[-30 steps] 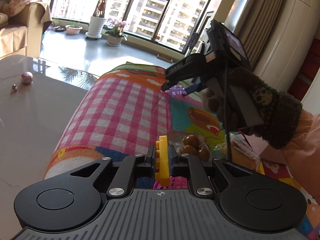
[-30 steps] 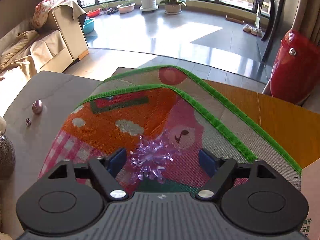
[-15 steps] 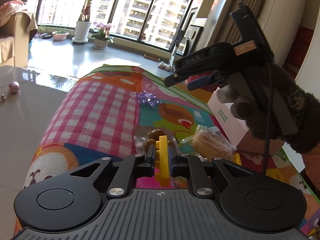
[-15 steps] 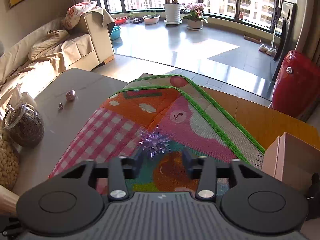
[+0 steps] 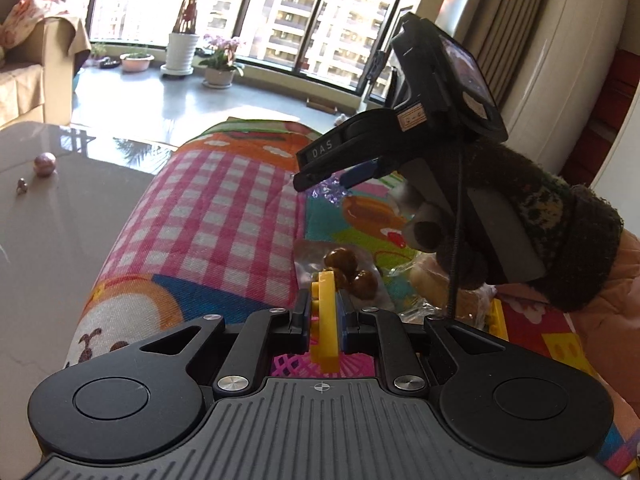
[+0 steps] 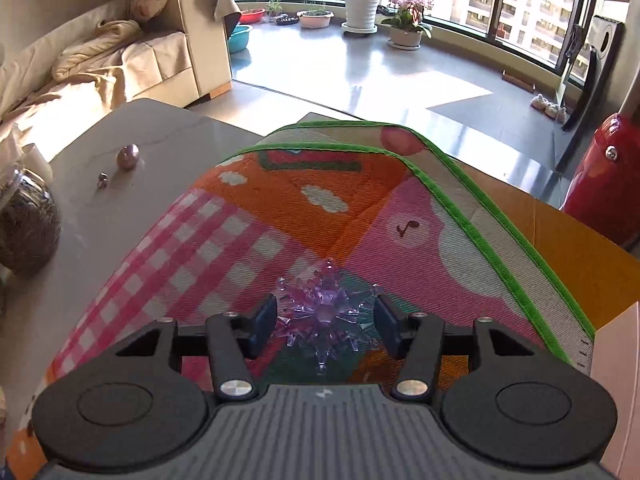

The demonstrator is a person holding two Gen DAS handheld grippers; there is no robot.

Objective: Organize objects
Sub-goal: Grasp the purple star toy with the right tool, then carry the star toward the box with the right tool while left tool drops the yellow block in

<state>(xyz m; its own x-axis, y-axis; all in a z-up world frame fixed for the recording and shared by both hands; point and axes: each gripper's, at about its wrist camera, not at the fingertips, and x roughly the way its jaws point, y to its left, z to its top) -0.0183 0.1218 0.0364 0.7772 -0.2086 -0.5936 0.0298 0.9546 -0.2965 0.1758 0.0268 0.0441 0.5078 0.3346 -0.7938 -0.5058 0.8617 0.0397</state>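
Observation:
A purple spiky crystal ornament (image 6: 326, 322) lies on the colourful mat (image 6: 280, 208). My right gripper (image 6: 325, 312) straddles it, jaws closing, with a small gap still visible at each blue pad. In the left wrist view that right gripper (image 5: 320, 178), held by a gloved hand (image 5: 520, 240), points down at the ornament (image 5: 330, 194). My left gripper (image 5: 324, 308) is shut on a flat yellow plastic piece (image 5: 327, 320) that stands upright between its pads, above the mat's near part.
A clear bag of brown balls (image 5: 352, 272) and a wrapped bun (image 5: 436, 284) lie on the mat ahead of the left gripper. On the grey table (image 6: 120, 220) sit a pink ball (image 6: 128, 156), a small bead (image 6: 103, 179) and a glass jar (image 6: 28, 232). A pale box (image 6: 616, 360) stands right.
The right gripper drew back from the purple ornament half a second ago, then came down around it again. The left gripper kept the yellow piece and shifted slightly.

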